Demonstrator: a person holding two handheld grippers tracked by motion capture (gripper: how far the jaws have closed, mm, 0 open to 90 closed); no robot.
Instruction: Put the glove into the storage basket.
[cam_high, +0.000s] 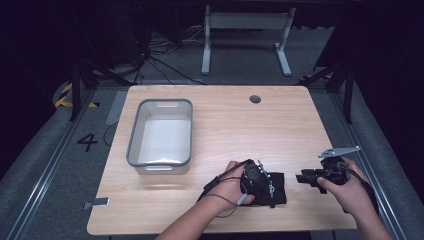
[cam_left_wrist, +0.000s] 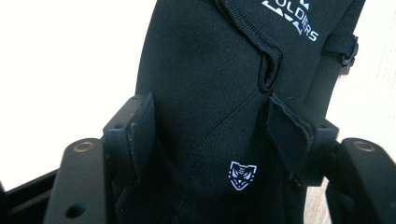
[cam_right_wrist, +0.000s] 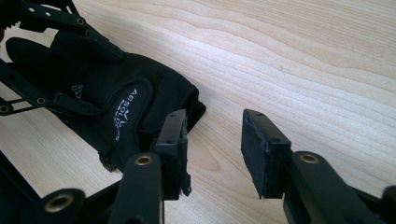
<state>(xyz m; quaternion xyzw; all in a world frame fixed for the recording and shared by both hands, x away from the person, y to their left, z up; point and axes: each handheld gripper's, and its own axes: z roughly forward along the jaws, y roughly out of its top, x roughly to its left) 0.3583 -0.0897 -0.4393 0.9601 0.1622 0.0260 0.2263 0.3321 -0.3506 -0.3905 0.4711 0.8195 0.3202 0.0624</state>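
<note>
From the high view, a black glove lies flat on the wooden counter near its front edge, right of the middle. The left tongs sit on top of it; the right tongs hover just beside its right end. A grey bin stands well apart toward the left edge.

Left gripper view — the glove lies between the spread jaws, whether the pads press it I cannot tell.

Right gripper view — the right tongs stand released over bare wood, the glove just beyond one pad.
</note>
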